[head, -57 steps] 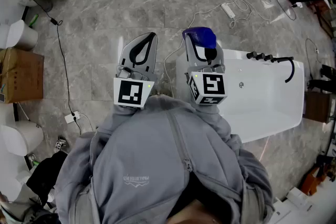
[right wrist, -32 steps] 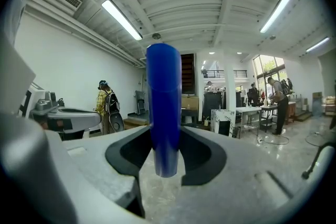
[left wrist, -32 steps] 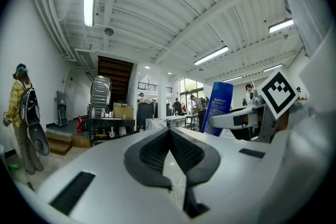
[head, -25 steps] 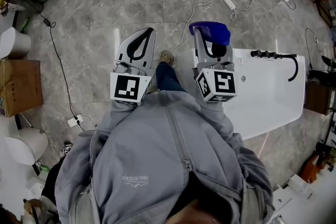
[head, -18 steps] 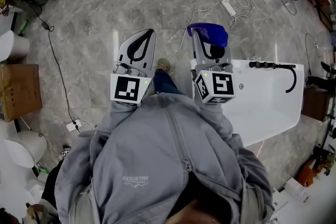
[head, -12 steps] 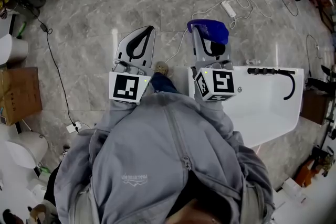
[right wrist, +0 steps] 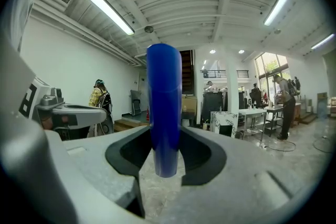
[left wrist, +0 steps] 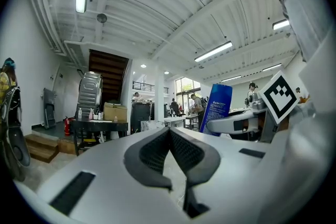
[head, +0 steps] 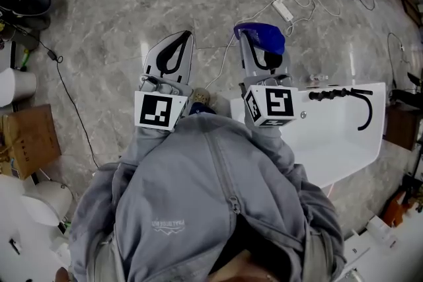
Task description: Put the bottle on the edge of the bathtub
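A tall blue bottle [right wrist: 164, 113] stands upright between the jaws of my right gripper [right wrist: 166, 157], which is shut on it. In the head view the bottle's blue top [head: 261, 36] sticks out past the right gripper [head: 262, 53], above the grey floor just beyond the white bathtub [head: 360, 142]. The tub's near left corner lies under that gripper. My left gripper [head: 180, 43] is held level beside it, over the floor. Its jaws [left wrist: 169, 131] meet at the tips with nothing in them. The bottle [left wrist: 218, 107] also shows at the right of the left gripper view.
A black faucet [head: 338, 94] sits on the tub's far rim. A white power strip with cables [head: 285, 10] lies on the marble floor ahead. At the left are a cardboard box [head: 30, 139] and white fixtures [head: 46, 198]. A shoe [head: 200, 98] shows between the grippers.
The person has walked on: floor and bathtub have slid and turned beneath the grippers, and the tub's corner sits nearer the right gripper. Both grippers keep their pose; the bottle stays gripped.
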Tool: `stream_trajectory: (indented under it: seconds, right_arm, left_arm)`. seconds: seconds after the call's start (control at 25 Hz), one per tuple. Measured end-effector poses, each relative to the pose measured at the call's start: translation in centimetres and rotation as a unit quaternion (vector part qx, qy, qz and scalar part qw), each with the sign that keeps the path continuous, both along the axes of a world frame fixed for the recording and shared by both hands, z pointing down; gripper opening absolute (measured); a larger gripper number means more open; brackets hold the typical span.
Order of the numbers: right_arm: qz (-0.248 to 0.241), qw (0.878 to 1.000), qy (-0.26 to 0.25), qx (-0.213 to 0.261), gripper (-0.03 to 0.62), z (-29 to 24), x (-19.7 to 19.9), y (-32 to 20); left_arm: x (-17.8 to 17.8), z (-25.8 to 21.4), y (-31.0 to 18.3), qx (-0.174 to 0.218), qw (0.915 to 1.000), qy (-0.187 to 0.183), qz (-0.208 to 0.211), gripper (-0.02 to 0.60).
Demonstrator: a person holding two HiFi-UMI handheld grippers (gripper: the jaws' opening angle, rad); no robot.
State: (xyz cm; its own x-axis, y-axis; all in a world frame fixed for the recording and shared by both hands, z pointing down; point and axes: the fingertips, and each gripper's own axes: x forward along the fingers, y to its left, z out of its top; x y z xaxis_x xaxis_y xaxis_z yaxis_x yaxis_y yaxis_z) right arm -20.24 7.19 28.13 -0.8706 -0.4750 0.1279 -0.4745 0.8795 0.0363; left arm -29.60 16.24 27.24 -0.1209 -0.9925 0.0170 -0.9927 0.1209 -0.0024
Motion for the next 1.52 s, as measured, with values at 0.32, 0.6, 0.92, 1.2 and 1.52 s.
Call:
stream_trajectory:
  seconds: [0.32,0.6,0.92,1.2,1.52]
  right_arm:
    - [0.052,0.999,-0.004,-0.005,0.161,0.2,2.8,-4.4]
    - [0.129,0.991,-0.006,-0.018,0.161,1.0,7.5,-6.8]
    - [0.239,0.97,-0.015,-0.025,0.161,1.4,12.1,-12.4]
    - [0.363,0.931,-0.012,-0.031,0.161,1.9,16.9,-16.5]
    - [0.506,0.861,0.001,-0.044,0.161,2.0,23.1,-17.5]
  left_arm:
    - [1.5,-0.1,-5.4,-0.003,0.9989,-0.003,0.047,0.006]
    - [5.1,0.3,-9.9,-0.013,0.9916,-0.005,0.128,0.006]
    - [9.3,0.1,-17.9,-0.017,0.9667,-0.022,0.254,0.006]
    - [13.3,0.8,-25.3,-0.033,0.9239,-0.025,0.381,0.006]
    - [19.5,1.3,-30.7,-0.044,0.8532,-0.019,0.519,0.006]
